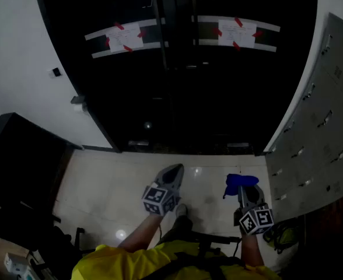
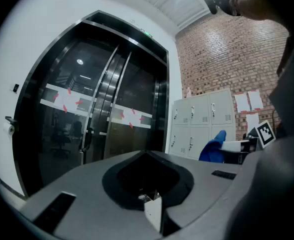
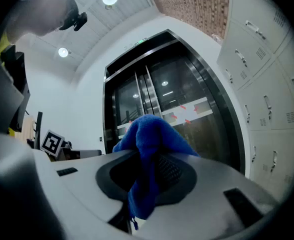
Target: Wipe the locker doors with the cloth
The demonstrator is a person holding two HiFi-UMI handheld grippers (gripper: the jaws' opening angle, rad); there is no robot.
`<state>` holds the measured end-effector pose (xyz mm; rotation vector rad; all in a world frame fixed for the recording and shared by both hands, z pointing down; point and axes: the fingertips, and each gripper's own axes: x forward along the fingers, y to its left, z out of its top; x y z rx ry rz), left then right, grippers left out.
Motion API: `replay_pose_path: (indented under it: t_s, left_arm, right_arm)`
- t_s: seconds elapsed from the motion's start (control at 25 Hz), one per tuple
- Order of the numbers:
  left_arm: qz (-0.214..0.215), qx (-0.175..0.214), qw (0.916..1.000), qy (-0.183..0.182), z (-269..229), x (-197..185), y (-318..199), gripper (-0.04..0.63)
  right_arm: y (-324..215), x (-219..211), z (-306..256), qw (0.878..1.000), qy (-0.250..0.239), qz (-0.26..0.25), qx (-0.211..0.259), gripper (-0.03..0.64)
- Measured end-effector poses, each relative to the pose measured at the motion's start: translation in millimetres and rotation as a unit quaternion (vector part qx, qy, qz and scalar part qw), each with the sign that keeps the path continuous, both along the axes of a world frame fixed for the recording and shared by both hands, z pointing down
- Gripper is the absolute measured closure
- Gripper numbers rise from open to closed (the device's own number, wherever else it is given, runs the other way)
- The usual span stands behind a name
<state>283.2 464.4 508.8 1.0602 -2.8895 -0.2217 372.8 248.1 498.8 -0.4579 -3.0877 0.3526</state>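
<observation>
Dark glass sliding doors (image 1: 177, 69) were seen ahead, with grey locker doors (image 1: 320, 127) at the right. The left gripper (image 1: 172, 171) was held with jaws closed and empty. The right gripper (image 1: 248, 190) jaws were clamped on the blue cloth (image 1: 240, 181), apart from the lockers.

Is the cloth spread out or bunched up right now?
Bunched. The blue cloth sits crumpled in a peak between the right gripper's closed jaws, with a fold hanging below, not spread flat.

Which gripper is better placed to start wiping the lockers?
Right. The right gripper is clamped on the blue cloth, and the lockers stand on its side; the left gripper is shut and empty.
</observation>
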Motion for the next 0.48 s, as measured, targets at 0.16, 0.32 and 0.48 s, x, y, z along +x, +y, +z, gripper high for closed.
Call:
replay_pose_path:
  t_s: [0.16,0.32,0.48]
  left_arm:
    - [0.008,0.006,0.9999,-0.008,-2.2,-78.4,-11.9,0.597]
    - [0.026,0.005,0.9991,-0.033,-21.2,-168.9,-18.0,0.597]
    - [0.042,-0.006,0.9982,-0.043,-38.5,-260.9,-5.7,0.597]
  right_arm:
    - [-7.6,-63.2,-4.1,1.0,-0.005,0.018,0.014,0.546]
    - [-10.2,-157.5,-9.8,0.999,-0.02,0.034,0.009,0.546]
    - [6.4,-268.0,-32.9,0.999,-0.038,0.034,0.01,0.546]
